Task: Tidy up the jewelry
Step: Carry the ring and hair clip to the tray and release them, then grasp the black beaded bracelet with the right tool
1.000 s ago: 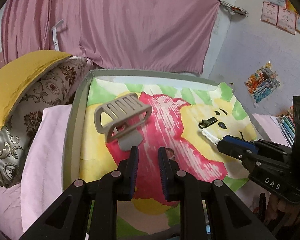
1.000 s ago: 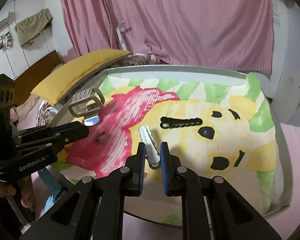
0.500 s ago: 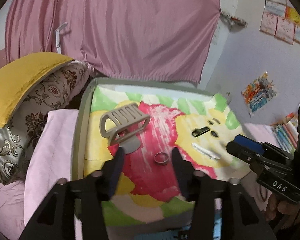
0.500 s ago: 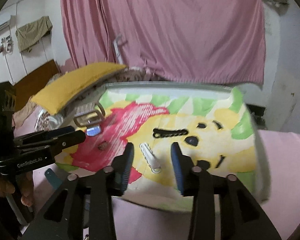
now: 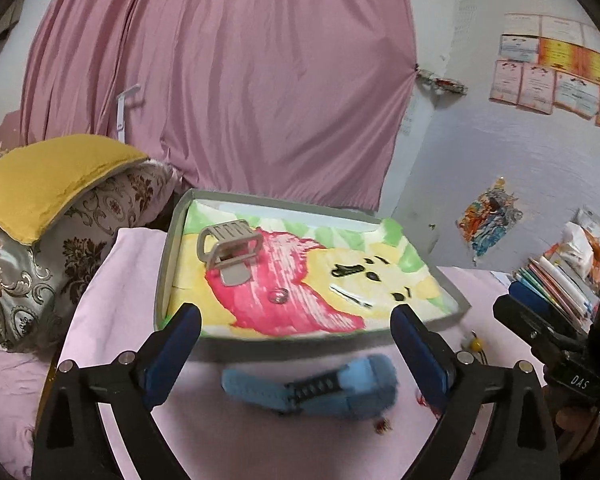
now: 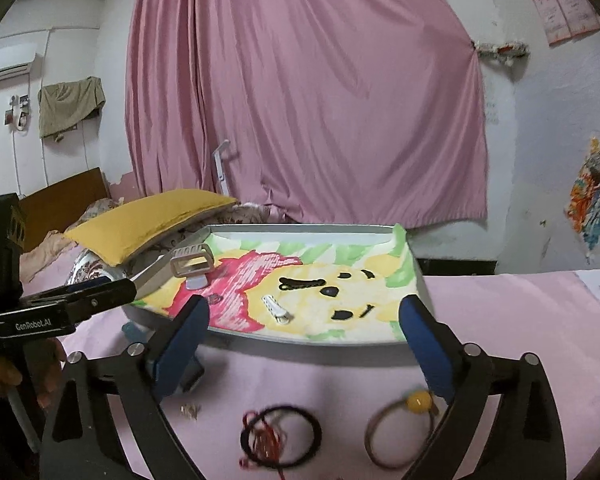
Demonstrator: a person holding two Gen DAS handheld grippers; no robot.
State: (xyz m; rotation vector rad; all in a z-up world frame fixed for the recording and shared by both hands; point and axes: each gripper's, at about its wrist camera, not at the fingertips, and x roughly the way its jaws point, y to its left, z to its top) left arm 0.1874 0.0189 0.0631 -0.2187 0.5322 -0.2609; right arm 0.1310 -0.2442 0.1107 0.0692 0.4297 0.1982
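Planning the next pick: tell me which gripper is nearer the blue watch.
Left. The left gripper hangs open right above the blue watch; the right gripper is off to its right.

Matt plastic claw clip (image 5: 229, 249), shiny metal ring (image 5: 279, 295), soft pink cloth (image 6: 520, 320).

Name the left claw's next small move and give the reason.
Probably lower the left claw onto the blue watch. The claw is open and empty, and the watch lies on the pink sheet directly between its fingers, outside the tray that already holds the ring and clips.
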